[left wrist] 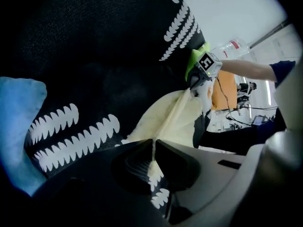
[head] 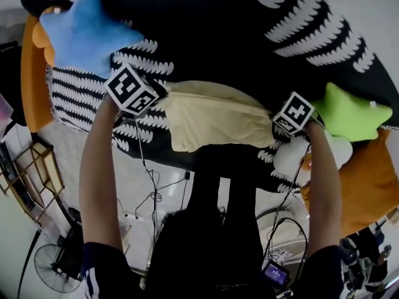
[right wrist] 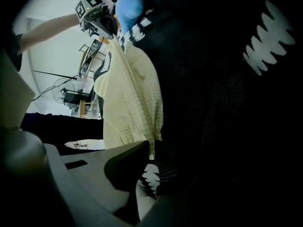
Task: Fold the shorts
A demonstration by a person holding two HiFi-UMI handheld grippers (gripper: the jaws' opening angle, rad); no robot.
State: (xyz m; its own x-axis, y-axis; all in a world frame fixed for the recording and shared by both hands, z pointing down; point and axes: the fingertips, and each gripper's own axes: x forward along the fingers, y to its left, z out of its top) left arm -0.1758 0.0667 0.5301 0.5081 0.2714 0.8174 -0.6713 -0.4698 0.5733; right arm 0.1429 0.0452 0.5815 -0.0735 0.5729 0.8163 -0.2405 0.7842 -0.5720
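Stretching the shorts (head: 212, 120) over the bed's (head: 218, 36) near edge, left gripper (left wrist: 152, 150) and right gripper (right wrist: 151, 148) jaws pinch corners, probably to flatten them.

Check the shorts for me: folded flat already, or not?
Not folded flat. Both the left tongs and right tongs are shut on an edge of the cream shorts, which stretch between them over the bedspread.
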